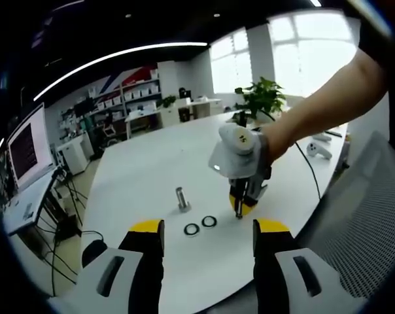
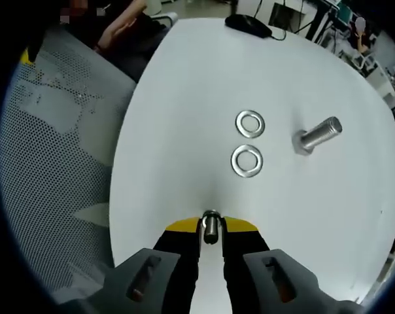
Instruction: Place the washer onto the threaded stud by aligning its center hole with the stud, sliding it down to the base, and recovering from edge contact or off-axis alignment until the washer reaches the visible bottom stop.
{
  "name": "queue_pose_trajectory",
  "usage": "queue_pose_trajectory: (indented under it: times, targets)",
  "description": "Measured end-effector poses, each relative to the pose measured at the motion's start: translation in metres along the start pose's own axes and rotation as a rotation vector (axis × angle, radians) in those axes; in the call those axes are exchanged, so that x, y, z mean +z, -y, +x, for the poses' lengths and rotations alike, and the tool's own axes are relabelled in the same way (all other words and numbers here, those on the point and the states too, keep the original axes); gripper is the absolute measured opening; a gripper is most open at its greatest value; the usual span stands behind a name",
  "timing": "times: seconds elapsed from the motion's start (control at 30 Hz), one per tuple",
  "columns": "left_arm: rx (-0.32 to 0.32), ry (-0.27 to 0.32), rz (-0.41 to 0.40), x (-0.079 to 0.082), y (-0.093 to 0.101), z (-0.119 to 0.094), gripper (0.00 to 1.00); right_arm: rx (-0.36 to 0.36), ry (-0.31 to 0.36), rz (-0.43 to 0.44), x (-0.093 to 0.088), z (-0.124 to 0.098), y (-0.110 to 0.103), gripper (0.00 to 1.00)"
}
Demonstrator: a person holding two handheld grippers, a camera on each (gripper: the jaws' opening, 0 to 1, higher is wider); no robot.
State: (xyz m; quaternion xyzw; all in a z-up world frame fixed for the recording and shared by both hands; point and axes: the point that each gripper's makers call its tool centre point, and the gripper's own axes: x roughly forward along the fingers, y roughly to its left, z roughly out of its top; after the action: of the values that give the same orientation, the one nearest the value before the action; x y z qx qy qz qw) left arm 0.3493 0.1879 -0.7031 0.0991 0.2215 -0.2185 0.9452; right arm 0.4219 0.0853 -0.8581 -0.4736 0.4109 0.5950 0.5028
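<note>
Two flat, shiny metal washers lie on the smooth white table beside the upright threaded stud. The right claw, pointing down near them, pinches a small metal cylinder; the left claw is spread.

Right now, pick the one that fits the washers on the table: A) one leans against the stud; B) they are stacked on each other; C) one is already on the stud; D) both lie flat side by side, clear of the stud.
D: the two washers lie flat next to each other on the white table, apart from the stud, which carries no ring.
</note>
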Motion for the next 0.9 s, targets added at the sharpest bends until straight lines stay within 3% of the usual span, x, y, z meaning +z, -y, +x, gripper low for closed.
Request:
queue_pose_trajectory:
  times: [0.47, 0.6, 0.9]
  targets:
    - [-0.013, -0.015, -0.012, -0.003, 0.001, 0.002, 0.52, 0.014, 0.013, 0.015, -0.004, 0.003, 0.004, 0.15]
    - [-0.020, -0.018, -0.015, -0.003, 0.002, 0.003, 0.51, 0.000, 0.072, 0.070, 0.001, -0.008, 0.008, 0.21]
    - [-0.015, -0.016, -0.024, -0.002, 0.000, 0.003, 0.49, -0.046, 0.175, 0.142, -0.012, -0.043, 0.021, 0.25]
